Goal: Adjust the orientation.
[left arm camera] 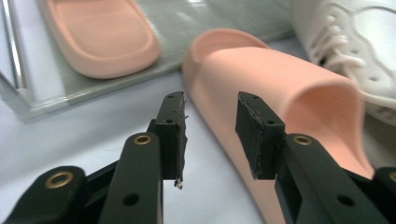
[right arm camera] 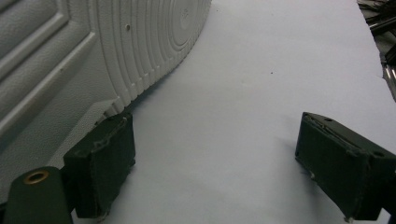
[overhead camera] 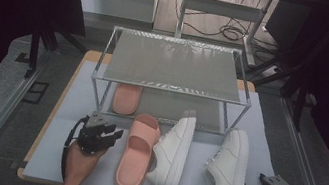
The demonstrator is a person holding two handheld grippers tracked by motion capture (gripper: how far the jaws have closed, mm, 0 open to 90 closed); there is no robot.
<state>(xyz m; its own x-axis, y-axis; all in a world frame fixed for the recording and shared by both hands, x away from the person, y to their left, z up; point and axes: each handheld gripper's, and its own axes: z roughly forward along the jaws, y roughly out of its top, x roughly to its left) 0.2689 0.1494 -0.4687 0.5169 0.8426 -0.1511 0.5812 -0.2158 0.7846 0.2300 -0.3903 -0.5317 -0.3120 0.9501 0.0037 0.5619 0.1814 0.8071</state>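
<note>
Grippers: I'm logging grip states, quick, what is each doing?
Left gripper: open, holding nothing, beside the pink slide.
Right gripper: open, empty, by the white sneaker.

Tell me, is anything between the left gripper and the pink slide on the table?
Nothing visible. The left gripper has its jaws open and empty, just left of the pink slide, with only bare white table cover between them.

White sneaker sole (right arm camera: 93,56), spread fingers (right arm camera: 100,163), white sheet (right arm camera: 261,84)
</note>
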